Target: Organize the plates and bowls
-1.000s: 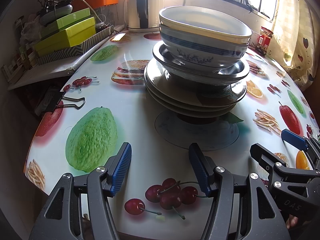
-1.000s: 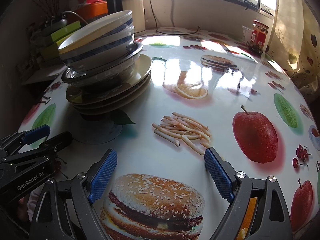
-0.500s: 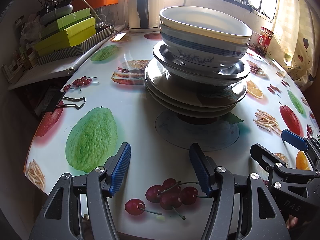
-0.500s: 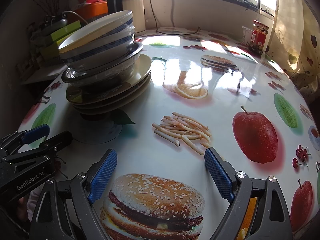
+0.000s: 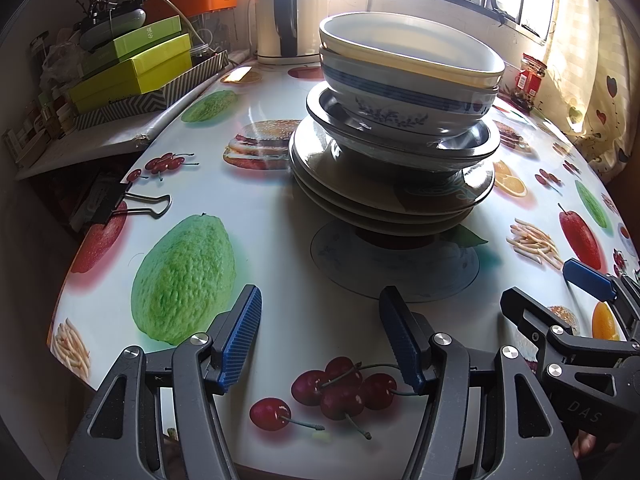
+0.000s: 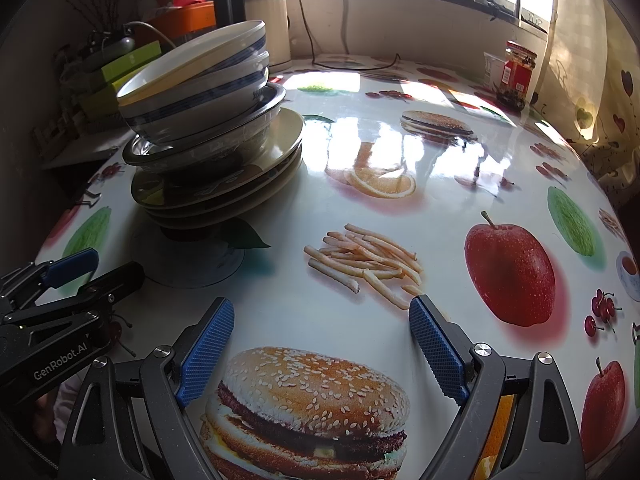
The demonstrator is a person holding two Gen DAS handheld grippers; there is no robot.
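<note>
Both hand-held tools idle near the table's front edge, short of the crockery stack. Left gripper (image 5: 320,336): jaws moderately wide, nothing between the blue pads, only printed cherries on the cloth below. Right gripper (image 6: 320,344): jaws wide apart, empty, over a printed burger; it sits just right of the left one.

Landmark: the stack (image 5: 396,136), standing on the fruit-print table (image 5: 260,220), just beyond the left gripper and off to the left of the right one.
- Bottom: several flat plates (image 5: 384,204).
- On them: a wide shallow bowl (image 5: 400,148), metal-looking.
- On that: a blue-banded bowl (image 5: 404,104) with a cream bowl (image 5: 408,48) nested in it, top pair tilted.
- Behind the stack: kettle (image 5: 280,12). Far right of it: red-label jar (image 6: 516,76).

Step, as judged: either nothing has started or the stacking is already done; neither tool touches the pile. If sorting remains, next move calls for taking the cream bowl by its rim, lifting straight up so the tilted bowl under it does not slide.
</note>
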